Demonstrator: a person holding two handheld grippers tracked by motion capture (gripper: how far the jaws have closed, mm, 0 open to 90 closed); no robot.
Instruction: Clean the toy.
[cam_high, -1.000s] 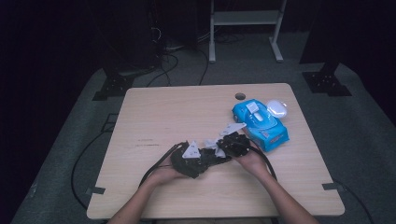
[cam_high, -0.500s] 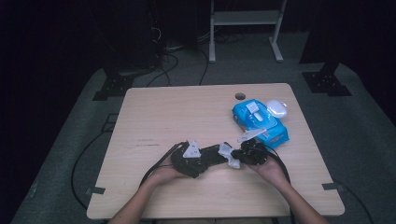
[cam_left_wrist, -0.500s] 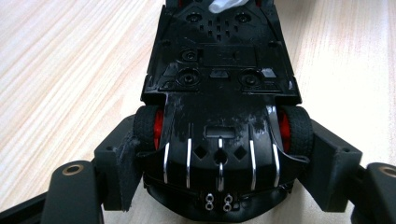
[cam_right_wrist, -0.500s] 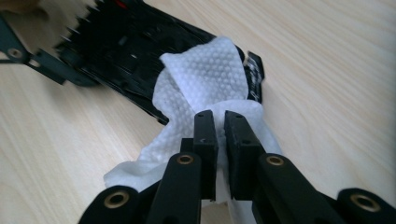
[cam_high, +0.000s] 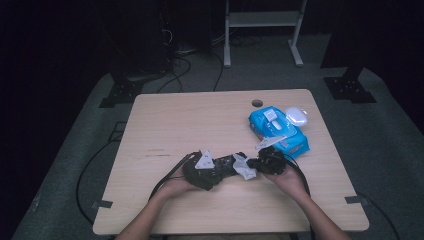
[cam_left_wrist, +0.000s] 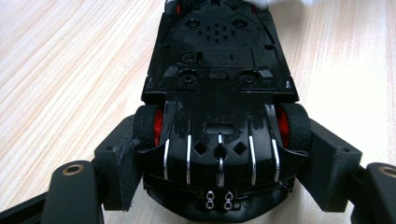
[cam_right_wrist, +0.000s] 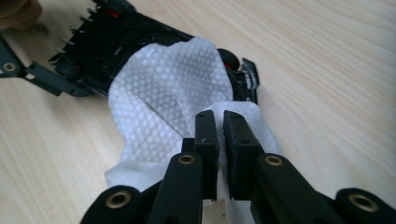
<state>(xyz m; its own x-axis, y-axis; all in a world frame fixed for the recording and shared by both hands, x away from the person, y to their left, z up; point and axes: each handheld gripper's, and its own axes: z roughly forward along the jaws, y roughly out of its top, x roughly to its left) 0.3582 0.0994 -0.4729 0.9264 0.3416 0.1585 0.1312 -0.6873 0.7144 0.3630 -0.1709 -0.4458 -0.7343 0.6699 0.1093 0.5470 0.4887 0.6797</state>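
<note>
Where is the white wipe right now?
In the high view the white wipe sits near the table's front edge, pinched in the right gripper and draped over the toy car held by the left gripper.

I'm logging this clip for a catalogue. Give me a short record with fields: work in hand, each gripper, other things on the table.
work: wiping a black toy car held underside up, with a white wipe
left gripper: shut on toy car at its wheels
right gripper: shut on wipe, which is draped over the car's far end
table: light wood
other things: blue wipe pack, white case beside it
</note>
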